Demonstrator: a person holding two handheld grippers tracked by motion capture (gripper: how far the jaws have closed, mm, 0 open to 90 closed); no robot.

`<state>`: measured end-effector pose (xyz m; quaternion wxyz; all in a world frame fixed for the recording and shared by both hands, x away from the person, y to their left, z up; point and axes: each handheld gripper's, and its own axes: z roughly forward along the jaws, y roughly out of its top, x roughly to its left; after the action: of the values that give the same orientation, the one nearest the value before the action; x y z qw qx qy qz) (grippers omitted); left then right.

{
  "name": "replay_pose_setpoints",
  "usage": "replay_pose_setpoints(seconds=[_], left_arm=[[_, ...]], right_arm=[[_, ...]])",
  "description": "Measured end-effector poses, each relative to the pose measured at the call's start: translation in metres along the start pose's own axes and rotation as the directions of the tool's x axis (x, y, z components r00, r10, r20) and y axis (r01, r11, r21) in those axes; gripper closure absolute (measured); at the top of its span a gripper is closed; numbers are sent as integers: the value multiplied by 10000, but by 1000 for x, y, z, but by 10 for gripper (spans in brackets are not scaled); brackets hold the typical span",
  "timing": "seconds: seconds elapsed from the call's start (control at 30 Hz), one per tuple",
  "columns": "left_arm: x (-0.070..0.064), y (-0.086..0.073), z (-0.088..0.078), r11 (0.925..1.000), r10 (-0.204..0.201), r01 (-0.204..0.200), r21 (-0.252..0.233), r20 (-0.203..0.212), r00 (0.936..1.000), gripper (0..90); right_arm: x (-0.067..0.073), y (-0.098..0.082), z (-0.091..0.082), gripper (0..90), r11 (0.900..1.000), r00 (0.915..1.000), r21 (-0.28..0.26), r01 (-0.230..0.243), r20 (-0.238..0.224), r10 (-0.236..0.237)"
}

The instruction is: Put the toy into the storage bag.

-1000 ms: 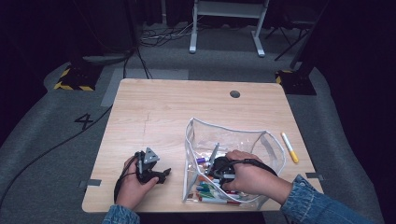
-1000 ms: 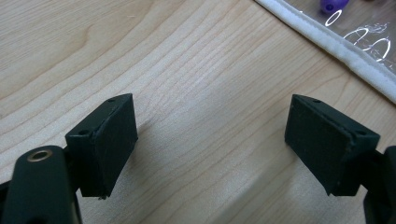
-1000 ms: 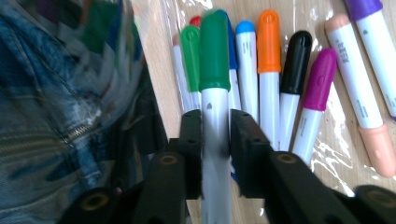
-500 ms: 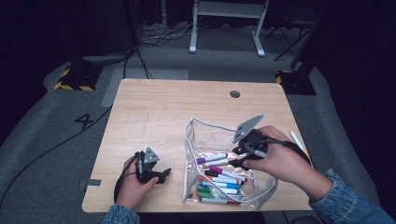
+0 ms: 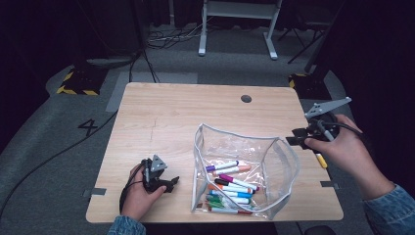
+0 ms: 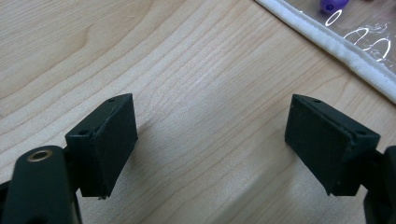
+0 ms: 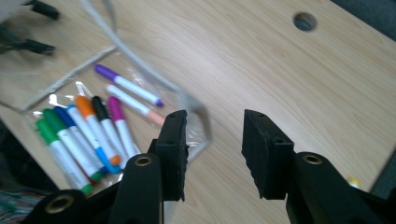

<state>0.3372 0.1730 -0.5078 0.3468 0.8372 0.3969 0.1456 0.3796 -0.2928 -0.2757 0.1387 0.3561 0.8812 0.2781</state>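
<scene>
A clear plastic pouch (image 5: 280, 161) with a white zip rim stands open on the wooden table (image 5: 186, 117), with several coloured markers (image 5: 230, 183) lying inside. My left gripper (image 5: 172, 183) rests on the table left of the pouch, its jaws wide open over bare wood (image 6: 212, 140). My right gripper (image 5: 293, 137) hangs above the table's right edge, beyond the pouch. Its jaws (image 7: 212, 144) stand partly open with nothing between them and have just been closing. A yellow marker (image 5: 320, 160) lies on the table under the right hand.
The pouch's white rim (image 6: 336, 42) runs just past the left jaws. A round cable hole (image 5: 246, 98) sits near the table's far edge. Grey floor, cables and a white stand's legs (image 5: 235, 29) lie beyond.
My right hand has come out of the pouch and swung up and to the right, past the pouch's right wall. The left hand has stayed where it was.
</scene>
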Motion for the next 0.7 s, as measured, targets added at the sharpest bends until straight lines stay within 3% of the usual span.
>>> replay_pose_setpoints(seconds=[0.17,0.33,0.53,0.7], left_arm=[[0,0,0,10000,9,-9,6,2,10000,172],[0,0,0,10000,14,-14,11,-13,10000,172],[0,0,0,10000,5,-5,13,-3,10000,172],[0,0,0,10000,25,-25,3,-18,10000,172]], right_arm=[[-40,-24,11,605,9940,9941,398,-1014,416,998],[-74,-51,33,601,9796,9789,778,-1853,1022,1770],[-102,-76,57,608,9592,9620,1169,-2574,1245,2430],[-118,-94,74,614,9476,9523,1387,-2876,1463,2677]])
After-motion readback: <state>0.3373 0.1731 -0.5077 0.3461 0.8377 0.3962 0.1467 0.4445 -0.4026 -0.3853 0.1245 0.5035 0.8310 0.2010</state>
